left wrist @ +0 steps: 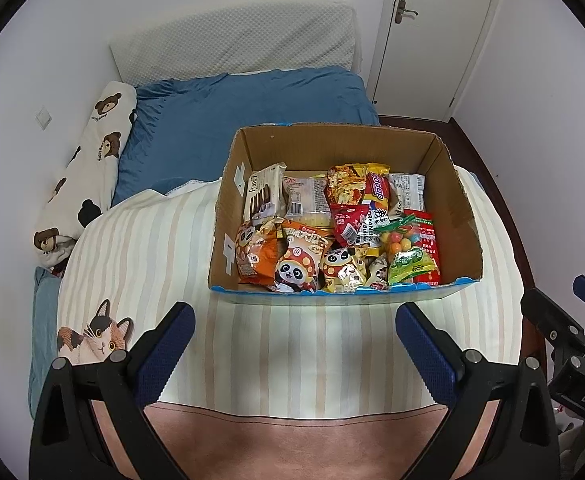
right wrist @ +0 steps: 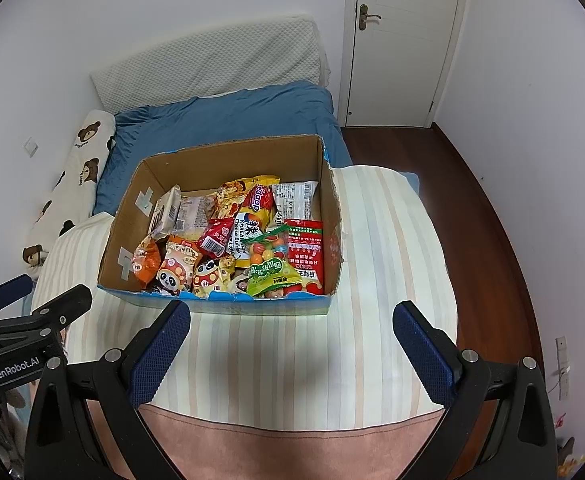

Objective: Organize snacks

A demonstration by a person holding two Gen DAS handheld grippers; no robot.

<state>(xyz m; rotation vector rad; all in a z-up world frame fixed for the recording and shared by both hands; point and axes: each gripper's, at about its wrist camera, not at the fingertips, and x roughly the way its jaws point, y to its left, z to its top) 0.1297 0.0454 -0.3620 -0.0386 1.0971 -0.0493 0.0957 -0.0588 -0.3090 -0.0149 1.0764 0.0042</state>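
An open cardboard box point(left wrist: 458, 204) point(right wrist: 130, 216) stands on a striped cushion on the bed, packed with several snack packs. Among them are panda biscuit bags point(left wrist: 292, 266) point(right wrist: 172, 274), a red pack point(left wrist: 426, 240) point(right wrist: 304, 250), a green candy bag point(left wrist: 410, 264) point(right wrist: 268, 274) and a brown-and-white wafer pack point(left wrist: 260, 196). My left gripper point(left wrist: 294, 314) hangs open in front of the box's near edge, nothing between its blue pads. My right gripper point(right wrist: 292, 312) is open too, just before the same edge. Each gripper shows at the side of the other's view.
The striped cushion point(left wrist: 140, 248) point(right wrist: 396, 280) lies over a pink surface point(left wrist: 292, 440). Behind the box are a blue blanket point(left wrist: 232, 108), a bear-print pillow point(left wrist: 92, 160) and a white headboard pad point(left wrist: 232, 44). A white door point(right wrist: 404, 40) and dark wood floor point(right wrist: 484, 208) are to the right.
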